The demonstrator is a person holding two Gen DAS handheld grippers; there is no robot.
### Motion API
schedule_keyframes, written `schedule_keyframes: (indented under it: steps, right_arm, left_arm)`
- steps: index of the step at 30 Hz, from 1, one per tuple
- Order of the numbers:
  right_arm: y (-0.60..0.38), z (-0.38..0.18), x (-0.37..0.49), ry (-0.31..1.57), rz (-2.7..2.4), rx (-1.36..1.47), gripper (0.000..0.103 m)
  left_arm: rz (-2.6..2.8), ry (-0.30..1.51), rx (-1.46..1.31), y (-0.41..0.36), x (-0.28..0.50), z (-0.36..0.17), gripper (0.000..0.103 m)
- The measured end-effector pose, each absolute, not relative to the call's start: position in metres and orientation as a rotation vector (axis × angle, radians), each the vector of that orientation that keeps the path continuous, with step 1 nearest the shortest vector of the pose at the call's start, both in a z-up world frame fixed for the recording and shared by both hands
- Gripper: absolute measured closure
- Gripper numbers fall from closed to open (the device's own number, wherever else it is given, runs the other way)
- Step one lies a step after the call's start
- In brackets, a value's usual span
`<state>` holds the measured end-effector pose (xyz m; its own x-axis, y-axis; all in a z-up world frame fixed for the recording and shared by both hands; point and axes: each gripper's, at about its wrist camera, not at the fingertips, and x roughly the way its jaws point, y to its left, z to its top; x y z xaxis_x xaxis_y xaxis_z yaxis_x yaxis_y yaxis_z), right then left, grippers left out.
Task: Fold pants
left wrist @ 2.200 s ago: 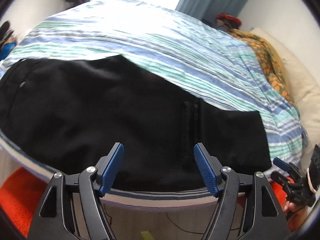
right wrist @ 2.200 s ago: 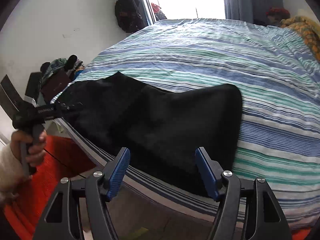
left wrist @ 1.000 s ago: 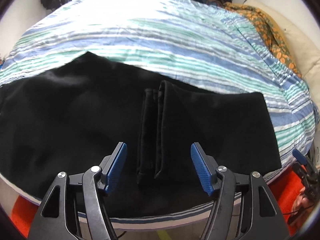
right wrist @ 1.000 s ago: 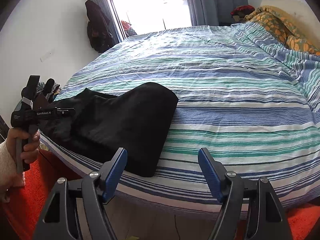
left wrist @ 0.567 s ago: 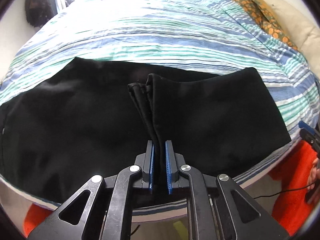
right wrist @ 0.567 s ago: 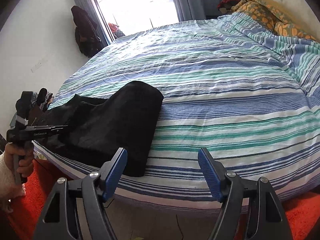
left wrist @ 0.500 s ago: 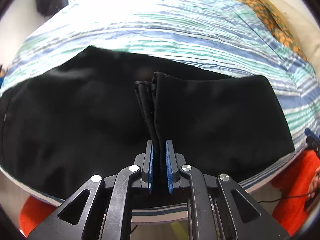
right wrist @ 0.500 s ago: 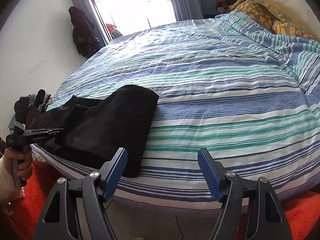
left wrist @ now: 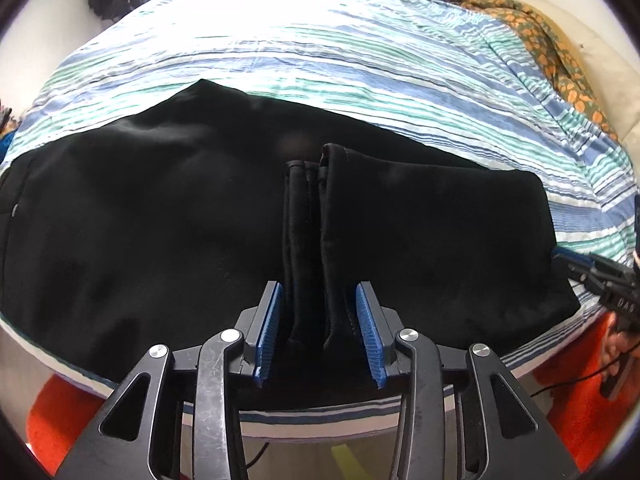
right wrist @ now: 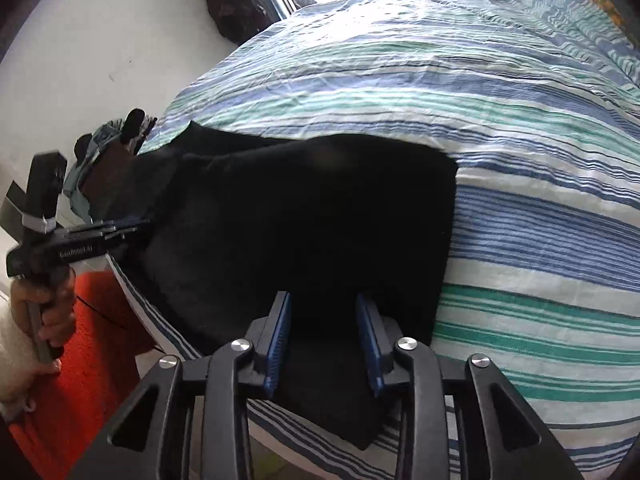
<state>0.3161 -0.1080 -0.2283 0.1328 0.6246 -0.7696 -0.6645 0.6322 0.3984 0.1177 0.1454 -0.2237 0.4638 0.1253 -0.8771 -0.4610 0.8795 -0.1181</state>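
Black pants (left wrist: 160,216) lie across the near edge of a striped bed (left wrist: 320,60), with the hem ends folded back toward the middle. My left gripper (left wrist: 318,328) is part open, its blue pads on either side of the bunched hem ends (left wrist: 308,208) at the bed's edge. My right gripper (right wrist: 322,336) is part open, its pads straddling the folded right end of the pants (right wrist: 320,220). Each gripper shows in the other's view: the right one (left wrist: 600,276) at the far right, the left one (right wrist: 92,236) at the far left.
An orange-red rug (right wrist: 92,340) lies on the floor by the bed. An orange patterned blanket (left wrist: 532,36) and a cream pillow (left wrist: 592,52) lie at the bed's head. Dark clothes (right wrist: 236,8) hang by the window. A pile of items (right wrist: 108,156) sits left of the bed.
My left gripper, shut on the hem ends half a second ago, has opened part way. My right gripper moved left and forward over the folded end of the pants and narrowed.
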Motion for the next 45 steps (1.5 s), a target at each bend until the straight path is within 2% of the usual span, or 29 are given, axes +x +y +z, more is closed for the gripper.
schedule_keyframes:
  steps: [2, 5, 10, 14, 19, 24, 28, 35, 39, 45]
  right_arm:
    - [-0.109, -0.203, 0.322, 1.020, 0.954, -0.029, 0.071]
    - [-0.093, -0.190, 0.336, 0.991, 0.975, -0.024, 0.071]
    - [-0.059, -0.257, 0.367, 1.214, 0.892, -0.060, 0.071]
    - [-0.073, -0.225, 0.348, 1.096, 0.877, -0.045, 0.071]
    - [-0.099, -0.187, 0.283, 0.979, 1.000, -0.075, 0.071]
    - [-0.099, -0.252, 0.255, 1.116, 0.952, -0.173, 0.068]
    - [-0.091, -0.246, 0.249, 1.052, 0.949, -0.265, 0.068]
    - [-0.099, -0.251, 0.252, 1.047, 0.953, -0.208, 0.067]
    - [-0.098, -0.251, 0.249, 1.027, 0.952, -0.222, 0.066]
    - [-0.093, -0.250, 0.242, 1.000, 0.963, -0.263, 0.056]
  left_arm:
    - [0.371, 1.021, -0.372, 0.145, 0.117, -0.227, 0.054]
    - [0.374, 1.043, -0.388, 0.145, 0.120, -0.236, 0.054]
    - [0.374, 1.041, -0.369, 0.142, 0.118, -0.236, 0.053]
    - [0.369, 1.037, -0.365, 0.141, 0.114, -0.236, 0.053]
    - [0.360, 1.031, -0.381, 0.142, 0.116, -0.239, 0.050]
    - [0.353, 1.038, -0.363, 0.137, 0.119, -0.240, 0.046]
    - [0.353, 1.034, -0.337, 0.135, 0.118, -0.240, 0.040]
    - [0.365, 1.033, -0.356, 0.136, 0.115, -0.241, 0.035]
    - [0.386, 1.037, -0.346, 0.137, 0.114, -0.240, 0.025]
    - [0.406, 1.042, -0.364, 0.139, 0.110, -0.236, 0.025]
